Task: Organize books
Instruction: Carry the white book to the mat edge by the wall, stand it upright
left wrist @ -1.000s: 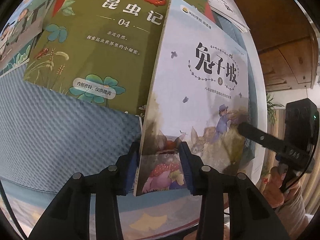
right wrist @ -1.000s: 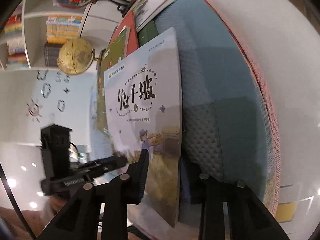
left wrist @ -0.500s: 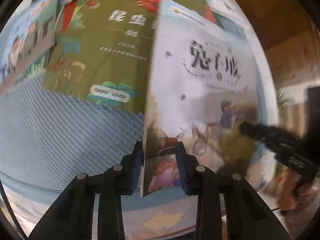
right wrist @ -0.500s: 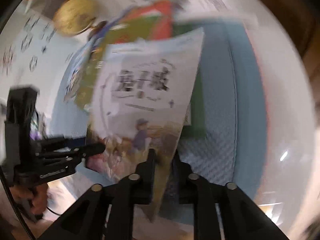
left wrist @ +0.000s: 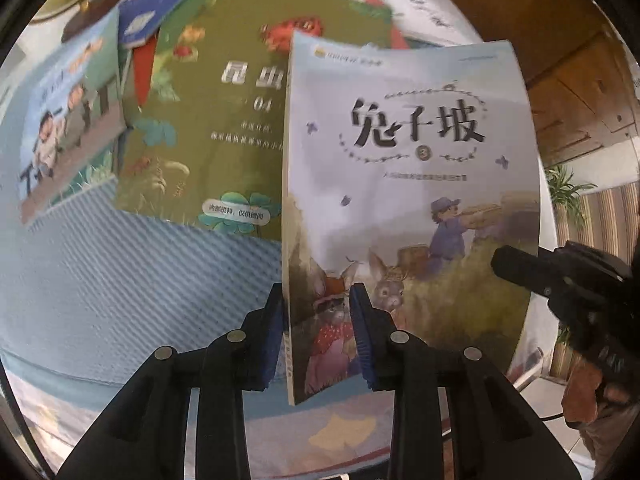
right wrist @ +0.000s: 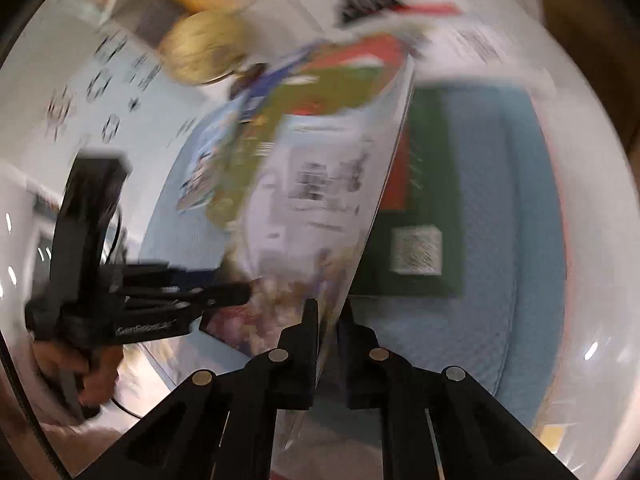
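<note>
A pale rabbit book [left wrist: 408, 184] is lifted above the blue mat [left wrist: 120, 280], standing on its lower edge. My left gripper [left wrist: 318, 320] is shut on its lower spine corner. My right gripper [right wrist: 329, 320] is shut on its lower right edge; the book [right wrist: 320, 200] is blurred in the right wrist view. The right gripper's fingers [left wrist: 520, 266] show at the book's right edge in the left wrist view. A green insect book [left wrist: 224, 128] lies flat behind it.
A cartoon children's book [left wrist: 68, 128] lies at the left, with blue and red books [left wrist: 160, 20] behind. A dark green book [right wrist: 424, 216] lies on the mat [right wrist: 500, 240] in the right wrist view. A gold globe [right wrist: 204, 48] stands beyond. Wooden floor [left wrist: 560, 60] is at the right.
Both grippers have lifted and turned the rabbit book, so its cover faces the left wrist camera more squarely. The right gripper has closed tighter on the edge and is moving fast.
</note>
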The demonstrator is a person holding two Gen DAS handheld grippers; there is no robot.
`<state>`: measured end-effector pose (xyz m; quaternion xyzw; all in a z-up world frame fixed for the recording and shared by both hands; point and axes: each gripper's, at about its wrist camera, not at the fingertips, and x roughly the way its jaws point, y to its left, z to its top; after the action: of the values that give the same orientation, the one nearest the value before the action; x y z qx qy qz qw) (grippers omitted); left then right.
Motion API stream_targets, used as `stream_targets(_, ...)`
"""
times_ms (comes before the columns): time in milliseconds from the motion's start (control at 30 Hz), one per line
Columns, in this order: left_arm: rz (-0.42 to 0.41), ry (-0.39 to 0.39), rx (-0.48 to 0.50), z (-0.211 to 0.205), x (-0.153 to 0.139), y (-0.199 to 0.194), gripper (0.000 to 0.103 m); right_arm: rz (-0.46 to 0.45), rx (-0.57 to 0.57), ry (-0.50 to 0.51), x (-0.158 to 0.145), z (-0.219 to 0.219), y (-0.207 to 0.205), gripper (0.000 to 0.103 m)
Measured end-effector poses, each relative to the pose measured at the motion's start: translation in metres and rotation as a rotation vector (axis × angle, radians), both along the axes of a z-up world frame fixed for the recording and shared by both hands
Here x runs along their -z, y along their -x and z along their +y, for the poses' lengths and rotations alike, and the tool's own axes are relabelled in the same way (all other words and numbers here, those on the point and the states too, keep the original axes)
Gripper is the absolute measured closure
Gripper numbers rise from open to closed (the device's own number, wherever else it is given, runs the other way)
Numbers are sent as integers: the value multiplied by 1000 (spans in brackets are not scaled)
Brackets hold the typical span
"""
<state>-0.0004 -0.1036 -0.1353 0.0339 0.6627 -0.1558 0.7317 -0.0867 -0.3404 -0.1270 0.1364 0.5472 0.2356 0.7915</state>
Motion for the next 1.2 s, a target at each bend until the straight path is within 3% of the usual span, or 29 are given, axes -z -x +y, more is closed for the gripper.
stream_targets(100,-31,-6,10,5,-15,2,75,-54,-21,59,-16,12,4,94)
stream_targets(267,-70,35,-12,26,-38,4,75,-72,-22,40,-34,13,-4,94)
stream_targets(667,-142,87,-99,72,-66,-7,75,-83,-55,50,-64,79,-26,93)
stream_targets(867,-160,111,-98,124,-74,-25,75,-98,-43,69,-78,129,-39,93)
stream_targets(1200,-193,121,-208,281,-76,-56,75,-97,-102,59,-81,278,-81,93)
